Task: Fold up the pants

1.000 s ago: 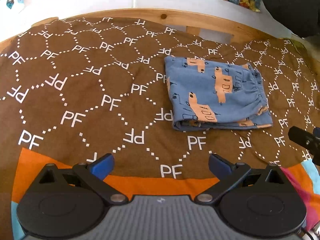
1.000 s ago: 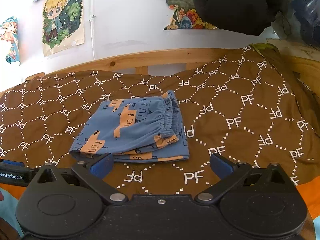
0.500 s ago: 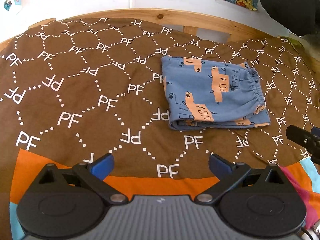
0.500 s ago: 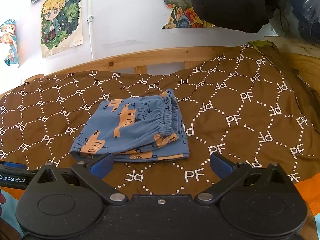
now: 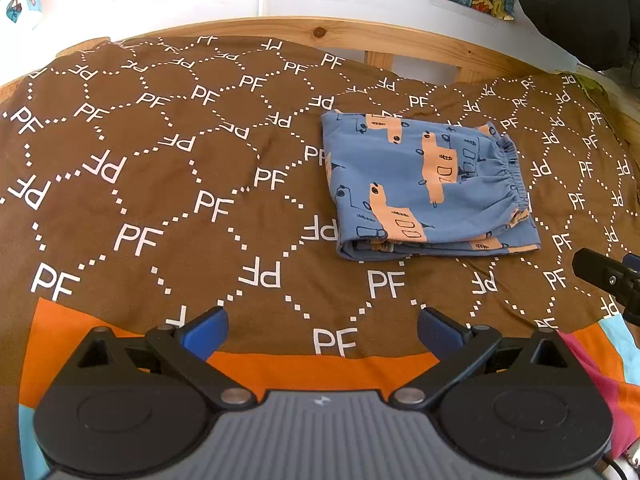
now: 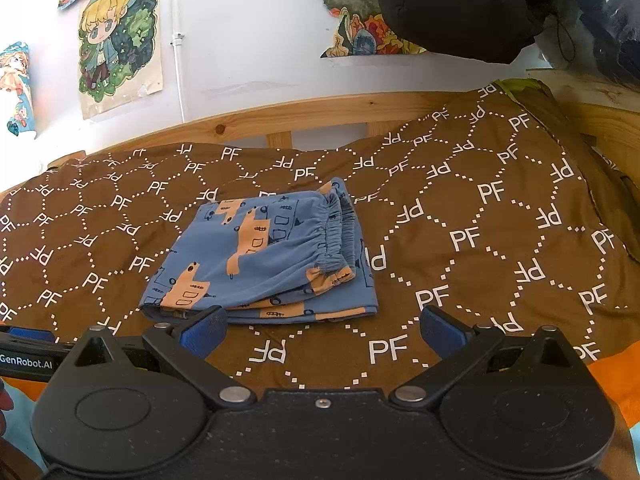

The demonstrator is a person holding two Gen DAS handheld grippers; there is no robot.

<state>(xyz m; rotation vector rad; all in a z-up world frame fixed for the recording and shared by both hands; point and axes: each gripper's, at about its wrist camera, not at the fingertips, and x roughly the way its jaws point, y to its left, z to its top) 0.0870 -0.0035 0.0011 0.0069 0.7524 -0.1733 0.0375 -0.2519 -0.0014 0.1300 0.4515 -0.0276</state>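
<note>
Garment: small blue fabric pants (image 5: 430, 190) printed with orange vehicles are seen folded into a compact stack of layers, lying flat on the bed — the gathered elastic waistband (image 5: 514, 178) is turned to the right.
Garment, right view: the same pants (image 6: 264, 256) are seen just beyond the left blue fingertip; contact cannot be judged from this angle.
Surface: a brown bedspread (image 5: 160, 168) patterned with white "PF" letters and dotted hexagons is spread under the pants; an orange band (image 5: 304, 372) of fabric is seen at its near edge.
Left gripper (image 5: 322, 330): black frame with blue-tipped fingers, jaws spread wide, nothing held between them; it is positioned over the near edge of the bedspread, well apart from the pants.
Right gripper (image 6: 323, 330): jaws likewise spread wide and empty — positioned near the front edge of the folded stack.
Cross-view: a black part of the right gripper is seen at the right edge of the left view.
Background: a pale wooden bed rail (image 6: 320, 114) is seen behind the bedspread; cartoon posters (image 6: 120, 36) are fixed to the white wall.
</note>
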